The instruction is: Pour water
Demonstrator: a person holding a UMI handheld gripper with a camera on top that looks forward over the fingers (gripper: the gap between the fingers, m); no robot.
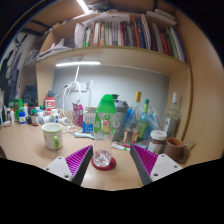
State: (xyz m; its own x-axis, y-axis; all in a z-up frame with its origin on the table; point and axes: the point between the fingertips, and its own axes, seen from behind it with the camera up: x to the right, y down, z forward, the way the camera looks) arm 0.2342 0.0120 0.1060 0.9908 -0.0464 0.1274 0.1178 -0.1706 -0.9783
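**Operator:** I have the gripper (102, 165) low over the wooden desk (25, 150); its fingers are spread apart, clasping nothing; the small clear glass tumbler (102, 152) stands between the purple pads (72, 162), on a round red coaster (103, 164), with a gap showing at either side.

**Observer:** So which step are you in?

**Operator:** The approach, I'd judge; nothing is grasped, no water is moving; I can't tell whether the tumbler holds any.

**Observer:** What else is near?

**Operator:** To the left, a white mug with a green band (52, 136), just beyond the left finger; far behind the tumbler, a green spray bottle (106, 108) and a row of clear bottles (140, 115) against the wall; to the right, a small brown cup (176, 148); bookshelves (125, 40) above.

**Observer:** And next?

**Operator:** Either I close squarely on the tumbler to lift and tip it, probably toward the mug, or it is the receiver and I go fetch a bottle; I can't say which; a grasp would want the tumbler centred, since smooth glass may slip.
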